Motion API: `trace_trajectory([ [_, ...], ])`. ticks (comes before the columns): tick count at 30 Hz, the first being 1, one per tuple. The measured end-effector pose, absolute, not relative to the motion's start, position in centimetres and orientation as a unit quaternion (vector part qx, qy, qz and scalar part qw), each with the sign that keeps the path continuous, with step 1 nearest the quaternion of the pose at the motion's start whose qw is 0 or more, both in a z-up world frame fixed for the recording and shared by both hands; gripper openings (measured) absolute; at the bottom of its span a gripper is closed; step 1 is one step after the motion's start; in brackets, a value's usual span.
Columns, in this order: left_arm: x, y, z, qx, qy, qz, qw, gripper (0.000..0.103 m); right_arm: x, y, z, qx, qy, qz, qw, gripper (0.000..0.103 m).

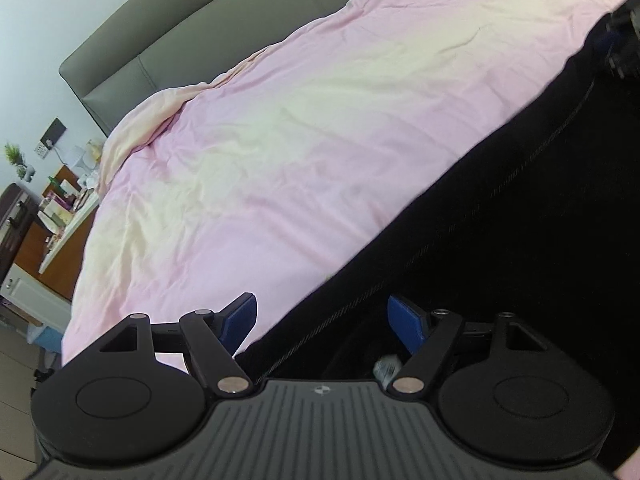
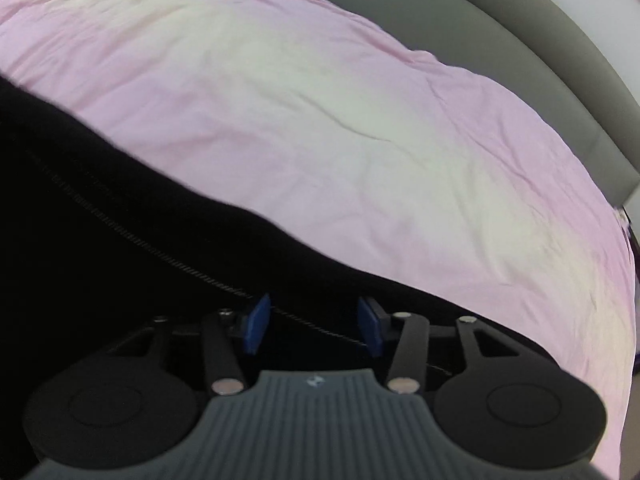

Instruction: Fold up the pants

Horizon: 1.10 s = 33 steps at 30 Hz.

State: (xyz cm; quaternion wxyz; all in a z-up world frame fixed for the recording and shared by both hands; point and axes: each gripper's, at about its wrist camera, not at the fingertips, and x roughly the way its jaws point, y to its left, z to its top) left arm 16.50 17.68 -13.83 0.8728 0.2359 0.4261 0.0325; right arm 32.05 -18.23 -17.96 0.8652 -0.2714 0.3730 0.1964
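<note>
- I see a wrinkled pink bed sheet (image 1: 280, 152) and a grey padded headboard (image 1: 168, 40) behind it.
- Black stitched-seam pants (image 2: 120, 240) lie across the sheet's near edge.
- Left gripper (image 1: 322, 322) and right gripper (image 2: 314, 326): jaws spread over the fabric.

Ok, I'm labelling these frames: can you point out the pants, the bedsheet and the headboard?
pants (image 1: 520, 240): left wrist view, on the black cloth beside the stitched seam.
bedsheet (image 2: 360, 120): right wrist view, on the bare pink middle.
headboard (image 1: 192, 36): left wrist view, on its grey padded face.
</note>
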Motion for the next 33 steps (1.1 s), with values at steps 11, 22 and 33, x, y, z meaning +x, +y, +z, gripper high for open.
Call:
trace_trajectory([
  [11,12.2,23.4,-14.7,0.161,0.439,0.077,0.881,0.095,32.2,-40.1,-13.0,-0.027,0.368,-0.045,0.928,0.043],
  [22,11.3,22.7,-13.9,0.153,0.443,0.087,0.879,0.095,30.1,-54.0,-16.5,0.215,0.370,-0.127,0.895,0.047],
  [33,11.5,22.8,-13.5,0.153,0.453,0.094,0.873,0.095,31.3,-53.9,-15.0,0.273,0.298,-0.075,0.912,0.003],
])
